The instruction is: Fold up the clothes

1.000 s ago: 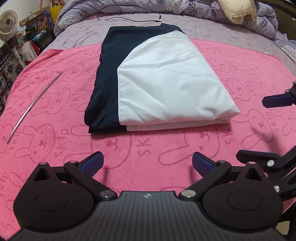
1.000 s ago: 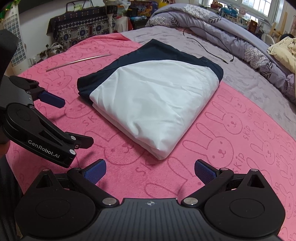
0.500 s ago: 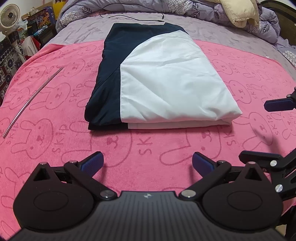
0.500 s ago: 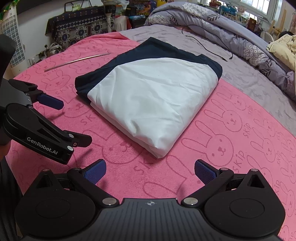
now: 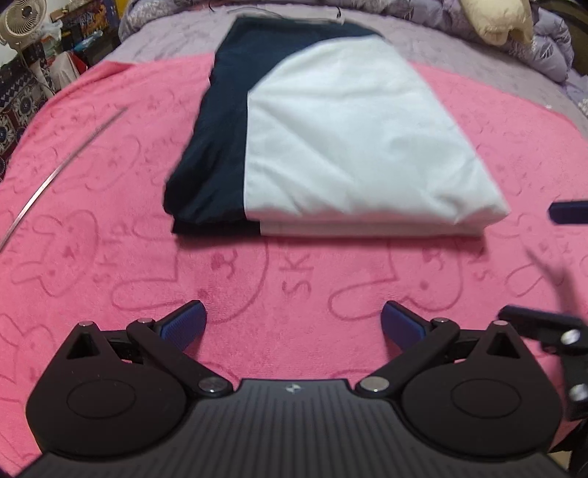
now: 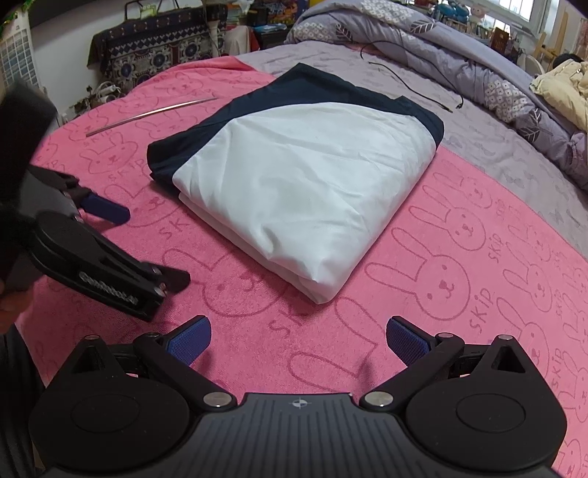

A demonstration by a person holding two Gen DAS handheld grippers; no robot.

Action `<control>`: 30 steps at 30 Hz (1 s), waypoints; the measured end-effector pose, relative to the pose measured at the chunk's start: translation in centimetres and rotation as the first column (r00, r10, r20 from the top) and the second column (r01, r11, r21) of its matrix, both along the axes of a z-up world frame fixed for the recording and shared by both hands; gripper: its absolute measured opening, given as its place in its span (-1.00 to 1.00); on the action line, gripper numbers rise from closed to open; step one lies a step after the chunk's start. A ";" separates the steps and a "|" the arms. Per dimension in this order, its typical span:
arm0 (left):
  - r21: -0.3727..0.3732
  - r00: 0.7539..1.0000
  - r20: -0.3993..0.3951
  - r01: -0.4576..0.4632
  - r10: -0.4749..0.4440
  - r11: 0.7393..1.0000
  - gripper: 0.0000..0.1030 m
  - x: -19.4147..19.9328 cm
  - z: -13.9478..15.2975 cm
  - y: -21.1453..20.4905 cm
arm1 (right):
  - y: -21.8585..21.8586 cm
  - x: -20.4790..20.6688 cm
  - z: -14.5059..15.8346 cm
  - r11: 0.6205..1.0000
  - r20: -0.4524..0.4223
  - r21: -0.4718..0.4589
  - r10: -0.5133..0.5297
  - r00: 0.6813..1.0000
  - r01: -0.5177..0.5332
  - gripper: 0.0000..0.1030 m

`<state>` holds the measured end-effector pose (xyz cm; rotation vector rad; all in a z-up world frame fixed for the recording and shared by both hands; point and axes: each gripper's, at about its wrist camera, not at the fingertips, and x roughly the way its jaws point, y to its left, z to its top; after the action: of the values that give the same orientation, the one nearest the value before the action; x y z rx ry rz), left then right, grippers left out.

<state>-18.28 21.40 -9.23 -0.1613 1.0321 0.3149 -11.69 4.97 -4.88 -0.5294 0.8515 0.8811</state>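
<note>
A folded white and dark navy garment (image 5: 338,147) lies flat on a pink bunny-print blanket (image 5: 110,264); it also shows in the right wrist view (image 6: 305,184). My left gripper (image 5: 292,323) is open and empty, low over the blanket just short of the garment's near folded edge. My right gripper (image 6: 297,338) is open and empty, in front of the garment's near corner. The left gripper also shows in the right wrist view (image 6: 141,250), left of the garment. One right finger (image 5: 567,211) shows at the right edge of the left wrist view.
A thin metal rod (image 6: 150,116) lies on the blanket left of the garment. A black cable (image 6: 415,82) lies on the grey sheet behind it. A purple quilt (image 6: 459,55) is heaped at the back right. Furniture and a fan (image 5: 22,16) stand beyond the bed.
Both grippers have moved closer to the garment, which looms larger in both views. Both have stayed open. The garment has not moved.
</note>
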 end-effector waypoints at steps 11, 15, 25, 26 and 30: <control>0.026 0.985 0.151 -0.086 0.081 0.996 1.00 -0.2 -0.8 -0.2 | -0.3 0.4 -0.4 0.997 0.040 0.066 -0.042 0.998 0.039 1.00; 0.050 0.979 0.181 -0.101 0.090 0.994 1.00 -0.4 -0.8 -0.6 | -0.8 0.4 -0.4 0.992 0.105 0.124 -0.025 0.994 0.012 1.00; 0.001 0.983 0.183 -0.019 0.019 1.000 0.99 -1.1 2.3 -0.5 | 0.0 0.3 -1.0 0.996 0.004 0.059 -0.064 0.998 0.063 1.00; 0.005 0.982 0.187 -0.014 0.013 1.000 0.99 -1.1 2.7 -0.5 | 0.2 0.1 -0.8 0.997 0.019 0.052 -0.058 0.998 0.057 1.00; 0.024 0.984 0.180 -0.011 0.007 1.000 0.99 -0.7 3.3 -0.5 | 0.8 -0.4 -0.5 0.999 0.047 0.030 -0.043 0.998 0.042 1.00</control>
<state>-18.94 20.92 -5.97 -0.1688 0.8484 0.3153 -12.11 5.77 -5.42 -0.5033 0.8026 0.8381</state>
